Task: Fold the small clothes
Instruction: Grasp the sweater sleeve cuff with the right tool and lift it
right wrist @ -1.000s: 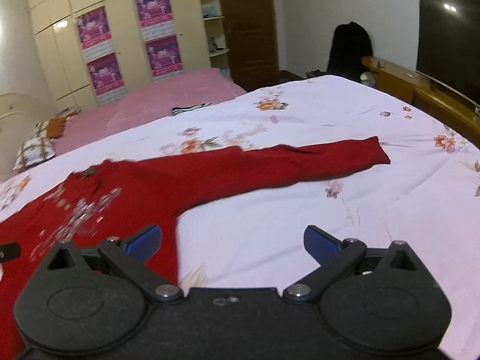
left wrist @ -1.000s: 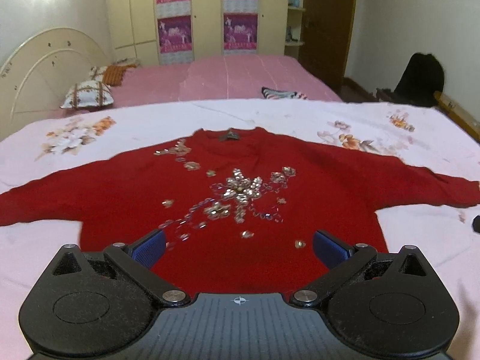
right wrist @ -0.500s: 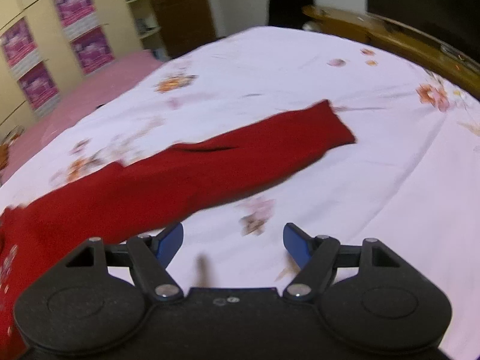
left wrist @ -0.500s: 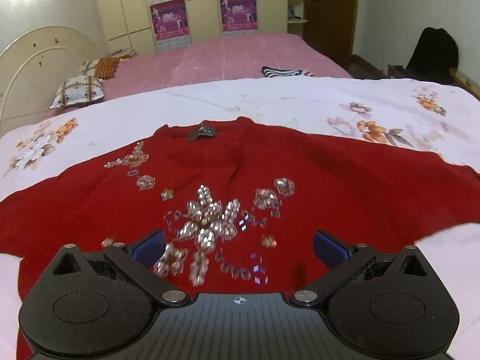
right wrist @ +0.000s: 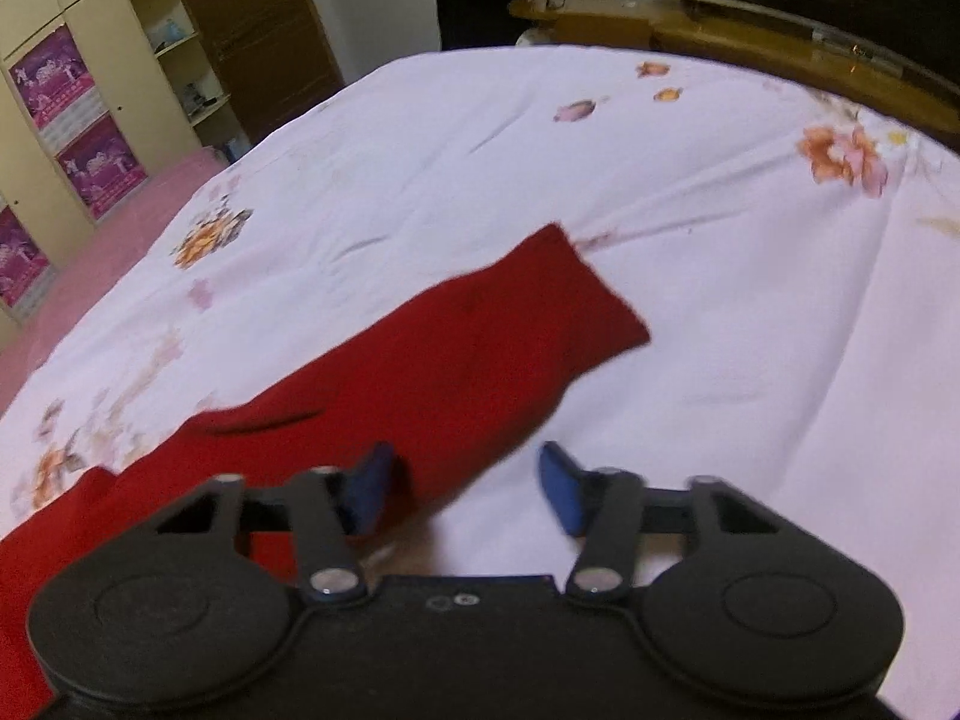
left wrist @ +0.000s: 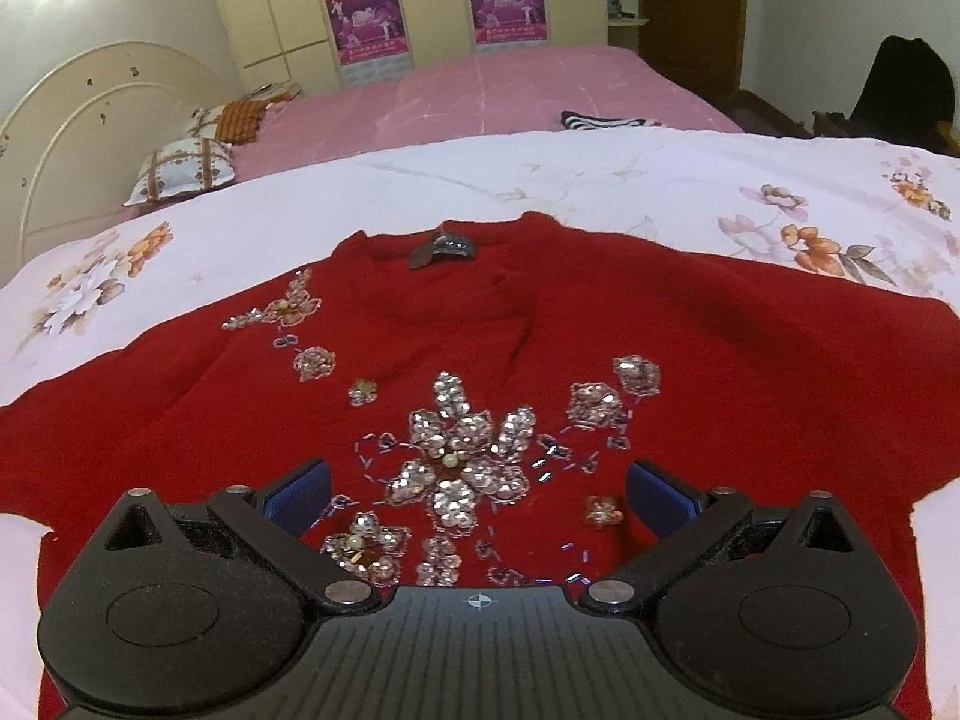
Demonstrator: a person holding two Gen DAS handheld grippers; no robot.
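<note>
Across the white flower-printed bed sheet (left wrist: 540,192) a red knitted sweater with silver sequin flowers (left wrist: 720,360) lies flat, its neckline and dark label (left wrist: 443,249) at twelve o'clock from me. Farthest left, at about ten o'clock, sit a cream headboard (left wrist: 90,120) and a checked pillow (left wrist: 180,171) on a pink-covered bed (left wrist: 480,96). My left gripper (left wrist: 477,495) hangs over the sweater's chest; its jaws are spread wide with the big sequin bloom (left wrist: 462,456) between them, and the blue pads (left wrist: 297,495) pinch nothing.

Moving right, the sweater's long red sleeve (right wrist: 480,348) stretches toward one o'clock over the sheet, its cuff end lying flat. My right gripper (right wrist: 465,492) is low over that sleeve, its jaws closing. The near edge of the sleeve lies between them, just beside the left pad (right wrist: 369,492), but I cannot tell whether either pad touches cloth; the right pad is over bare sheet. At two o'clock a wooden bed frame (right wrist: 780,54) edges the sheet.
</note>
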